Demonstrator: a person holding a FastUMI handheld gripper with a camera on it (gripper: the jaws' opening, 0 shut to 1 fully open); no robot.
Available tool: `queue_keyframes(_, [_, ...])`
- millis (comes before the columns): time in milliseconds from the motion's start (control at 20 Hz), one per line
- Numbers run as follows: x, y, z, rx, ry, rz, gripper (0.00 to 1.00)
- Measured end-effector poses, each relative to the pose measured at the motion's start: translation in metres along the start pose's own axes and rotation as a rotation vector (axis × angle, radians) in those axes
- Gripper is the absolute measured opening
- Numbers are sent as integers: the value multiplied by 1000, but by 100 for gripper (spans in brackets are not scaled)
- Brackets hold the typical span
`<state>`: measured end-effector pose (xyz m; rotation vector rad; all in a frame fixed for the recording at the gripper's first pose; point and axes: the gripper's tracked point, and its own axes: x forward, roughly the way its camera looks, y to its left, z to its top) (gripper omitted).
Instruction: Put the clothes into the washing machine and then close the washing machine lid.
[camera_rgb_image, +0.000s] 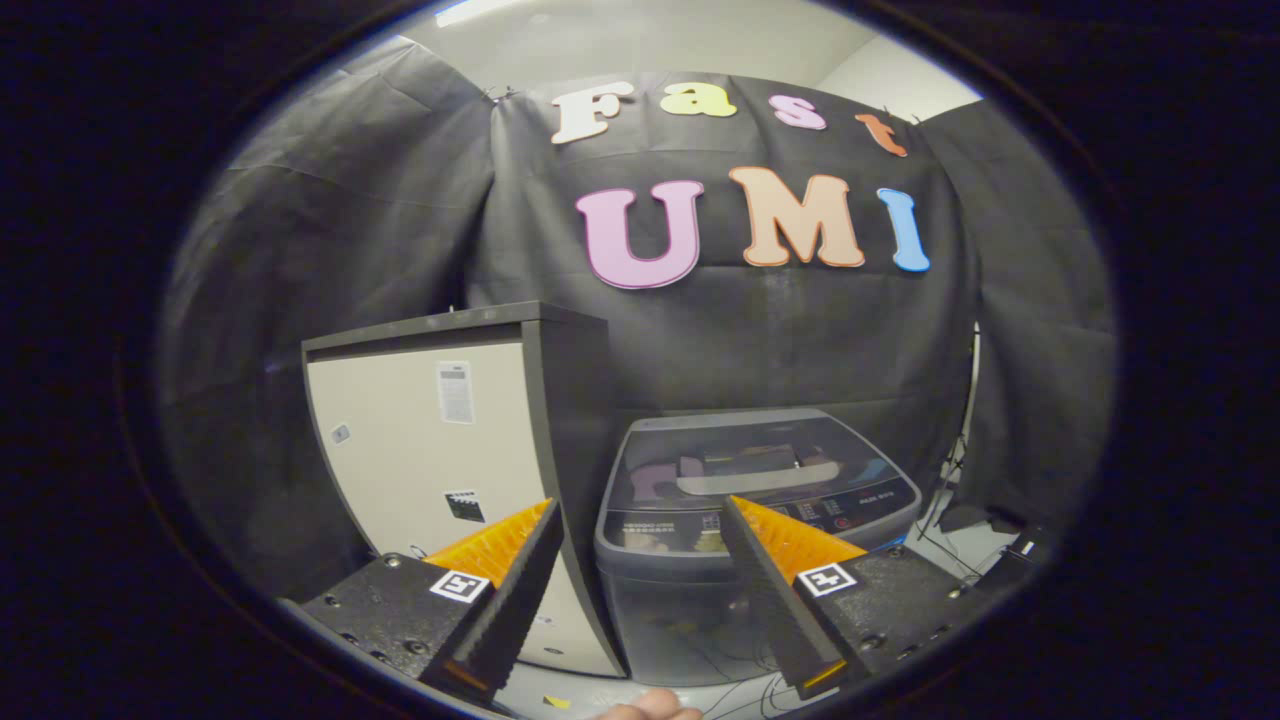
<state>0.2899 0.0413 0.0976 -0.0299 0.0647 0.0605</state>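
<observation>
Booth: dark cloth walls, pale cabinet (430, 450) beside washing machine (755, 520) | lid (750, 455) down, clear; clothes not made out | your gripper (640, 520) spread wide, empty, washer beyond its fingers | stage: fits loaded-and-closed or awaiting laundry; check the drum before acting.

Gripper (640, 520) spread, empty — washing machine (750, 520) beyond, lid down.

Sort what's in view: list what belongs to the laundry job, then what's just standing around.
Job:
washing machine, beyond the fingers
its lid, down
tool, open, holding nothing

Standing around:
tall cabinet left of the machine
cables on the floor
</observation>
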Motion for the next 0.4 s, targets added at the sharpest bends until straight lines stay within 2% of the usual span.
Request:
queue_keyframes(150, [2, -5, -1, -60, 11, -11, 96])
queue_keyframes(300, [-4, -41, 17, -73, -40, -161, 96])
queue_keyframes(400, [-7, -42, 28, -49, -71, -149, 95])
